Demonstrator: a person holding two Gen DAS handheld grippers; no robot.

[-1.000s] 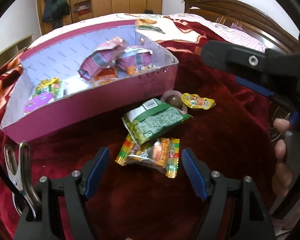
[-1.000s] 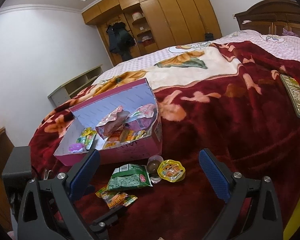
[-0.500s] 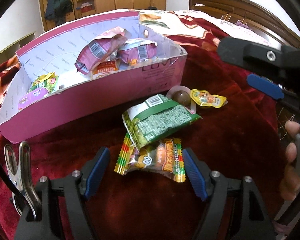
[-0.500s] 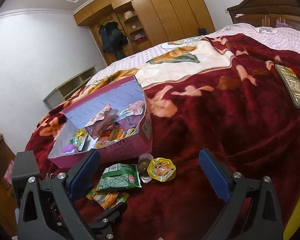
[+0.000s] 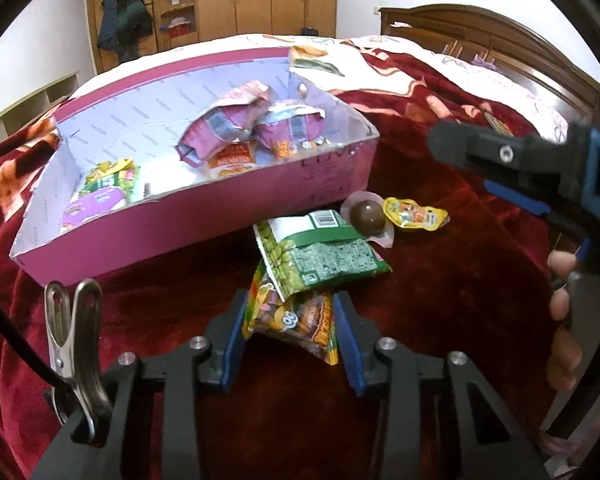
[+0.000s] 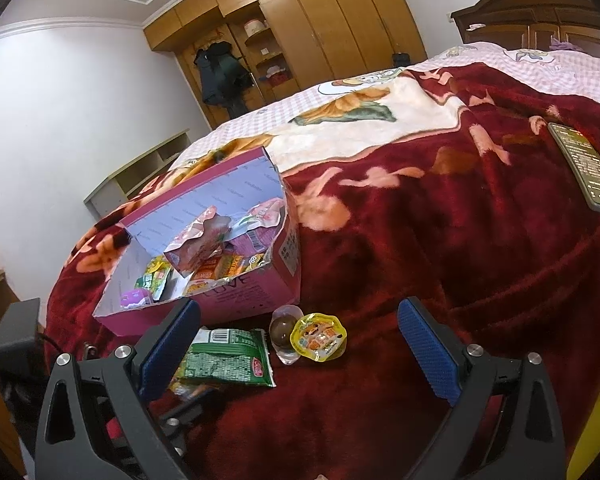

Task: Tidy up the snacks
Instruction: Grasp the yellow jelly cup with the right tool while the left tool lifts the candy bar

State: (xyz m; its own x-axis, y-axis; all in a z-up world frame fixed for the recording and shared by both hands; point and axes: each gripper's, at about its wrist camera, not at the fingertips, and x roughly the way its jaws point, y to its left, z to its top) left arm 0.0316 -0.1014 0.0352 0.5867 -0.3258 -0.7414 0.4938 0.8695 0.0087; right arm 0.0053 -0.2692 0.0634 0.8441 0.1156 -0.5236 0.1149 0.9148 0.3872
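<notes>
Now your left gripper (image 5: pixel 288 330) pinches the orange candy packet (image 5: pixel 296 320) between its blue pads, just before the pink box (image 5: pixel 204 216); the green pea bag (image 5: pixel 320 256) overlaps it. Your right gripper (image 6: pixel 300 344) hangs wide open, the jelly cup (image 6: pixel 320 336) lying between its fingers.

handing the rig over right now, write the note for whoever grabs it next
Left tongs: shut on the orange and yellow candy packet, still on the red blanket.
Right tongs: open, empty, above the loose snacks.
Pink cardboard box: already holds several packets.
Left outside: the candy packet, green pea bag, brown ball in clear cup, yellow jelly cup.
Next: lift the candy packet into the box.
</notes>
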